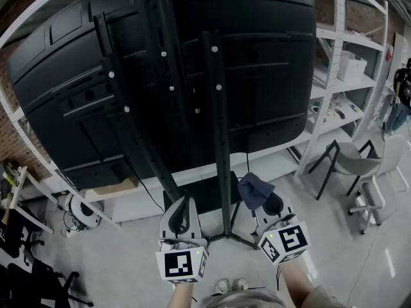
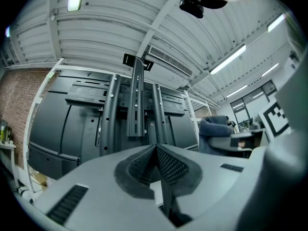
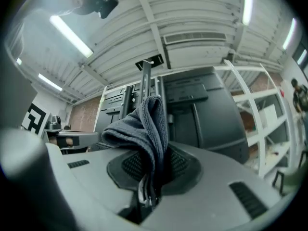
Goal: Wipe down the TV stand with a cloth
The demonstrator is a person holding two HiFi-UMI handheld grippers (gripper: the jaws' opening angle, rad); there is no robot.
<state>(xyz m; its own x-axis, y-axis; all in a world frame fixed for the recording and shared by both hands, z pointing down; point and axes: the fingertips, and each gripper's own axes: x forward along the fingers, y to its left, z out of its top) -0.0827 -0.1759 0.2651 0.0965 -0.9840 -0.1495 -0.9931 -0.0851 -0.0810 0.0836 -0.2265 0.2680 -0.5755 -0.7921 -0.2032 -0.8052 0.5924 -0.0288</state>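
The left hand-held gripper (image 1: 185, 205) is held low, just left of the TV stand (image 1: 218, 140), near the foot of its right-hand upright. In the left gripper view its jaws are pressed together with nothing between them, and they point up at the stand's dark posts and the back of the TV (image 1: 257, 56).

The right hand-held gripper (image 1: 270, 203) sits on the right side of the same upright, at about the same height as the left one. Its jaws are clamped on a dark blue-grey cloth (image 1: 254, 190). In the right gripper view the cloth (image 3: 144, 129) rises out of the closed jaws and flops over to the left in a bunched fold. From the head view the cloth lies just beside the upright, close to where it meets the stand's base on the floor; whether it touches the metal cannot be told.

The black TV fills the far part of the scene, tilted over the stand. White shelving (image 1: 340, 76) runs along the far right, and a grey chair (image 1: 356, 162) stands on the floor to the right, well apart from both grippers
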